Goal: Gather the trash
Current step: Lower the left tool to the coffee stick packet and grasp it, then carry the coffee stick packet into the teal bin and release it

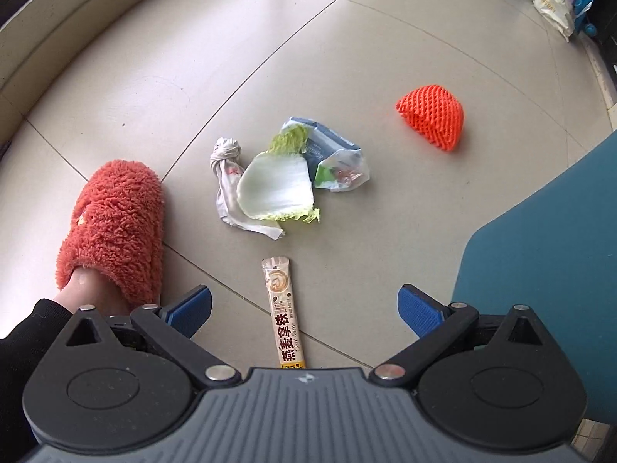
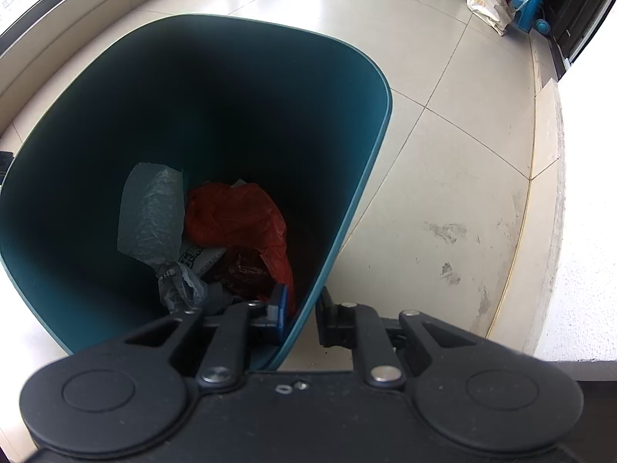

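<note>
While right tongs (image 2: 302, 314) pinch bin rim (image 2: 370, 177), left tongs (image 1: 304, 310) spread over sachet (image 1: 283, 316) w/ slipper (image 1: 113, 227) beside.

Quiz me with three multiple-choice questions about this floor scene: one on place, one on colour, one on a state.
1. Where does the latte sachet lie?
A. Between the left hand-held gripper's fingers, on the floor
B. In the bin
C. On the slipper

2. Colour of the foam fruit net?
A. Green
B. Orange
C. White

3. What is the right hand-held gripper doing?
A. Wide open
B. Holding a leaf
C. Clamped on the teal bin's wall

A: it lies between spread fingers. B: bright orange mesh. C: one finger on each side.
</note>
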`<move>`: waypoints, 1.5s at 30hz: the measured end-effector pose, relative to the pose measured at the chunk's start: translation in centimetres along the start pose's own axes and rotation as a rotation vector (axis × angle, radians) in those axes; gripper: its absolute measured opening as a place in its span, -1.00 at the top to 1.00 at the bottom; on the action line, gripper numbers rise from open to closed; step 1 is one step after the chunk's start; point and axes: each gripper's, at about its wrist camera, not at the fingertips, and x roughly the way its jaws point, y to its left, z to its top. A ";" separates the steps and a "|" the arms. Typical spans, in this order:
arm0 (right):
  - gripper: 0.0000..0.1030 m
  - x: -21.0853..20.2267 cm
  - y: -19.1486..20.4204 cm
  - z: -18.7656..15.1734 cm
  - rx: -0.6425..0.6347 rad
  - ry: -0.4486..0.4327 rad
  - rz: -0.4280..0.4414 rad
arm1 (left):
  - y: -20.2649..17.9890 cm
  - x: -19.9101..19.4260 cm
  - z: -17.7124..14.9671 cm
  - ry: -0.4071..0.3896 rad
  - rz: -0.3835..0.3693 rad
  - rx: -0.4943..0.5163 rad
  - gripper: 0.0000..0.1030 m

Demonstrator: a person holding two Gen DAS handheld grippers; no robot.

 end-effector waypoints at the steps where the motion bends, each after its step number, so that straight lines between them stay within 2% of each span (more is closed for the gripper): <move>1: 0.72 0.0 0.0 0.0 -0.001 0.000 0.000 | 0.2 1.1 0.0 0.015 0.002 -0.003 -1.00; 9: 0.72 0.0 0.0 0.0 -0.008 0.002 0.005 | 0.6 9.7 -1.6 0.146 0.074 0.034 -1.00; 12: 0.71 0.0 -0.2 0.0 -0.005 0.004 0.014 | 1.9 11.9 -1.8 0.208 0.095 -0.014 -1.00; 14: 0.72 0.1 -0.3 0.0 0.000 0.009 0.019 | 3.3 13.3 -1.9 0.250 0.078 -0.083 -0.99; 16: 0.72 0.2 -0.4 0.0 -0.001 0.014 0.020 | 4.0 14.2 -2.1 0.265 0.081 -0.109 -0.99; 19: 0.72 0.4 -0.2 0.0 -0.007 0.021 0.020 | 4.3 15.0 -2.5 0.287 0.067 -0.115 -0.78; 22: 0.72 0.6 -0.2 -0.1 -0.008 0.028 0.024 | 4.1 15.0 -2.6 0.279 0.047 -0.116 -0.74; 25: 0.72 0.7 -0.2 -0.1 -0.006 0.029 0.026 | 3.5 14.5 -2.7 0.256 0.045 -0.091 -0.51; 27: 0.72 0.7 -0.3 -0.1 -0.004 0.028 0.030 | 3.0 14.0 -2.6 0.242 0.041 -0.073 -0.20; 29: 0.72 0.6 -0.4 -0.1 -0.004 0.025 0.032 | 2.4 13.6 -2.2 0.233 0.035 -0.052 0.49; 30: 0.72 0.6 -0.5 -0.2 -0.005 0.023 0.033 | 2.3 13.5 -2.2 0.238 0.033 -0.050 0.57; 35: 0.71 0.3 -0.7 -0.3 -0.003 0.016 0.038 | 1.2 12.7 -2.0 0.231 0.043 -0.039 0.58; 38: 0.72 0.2 -0.5 -0.3 -0.011 0.011 0.028 | 0.5 10.9 -0.7 0.198 0.045 -0.026 0.58; 45: 0.72 0.3 -0.3 -0.4 -0.012 0.011 0.020 | -2.1 3.7 1.8 0.078 0.005 0.011 0.58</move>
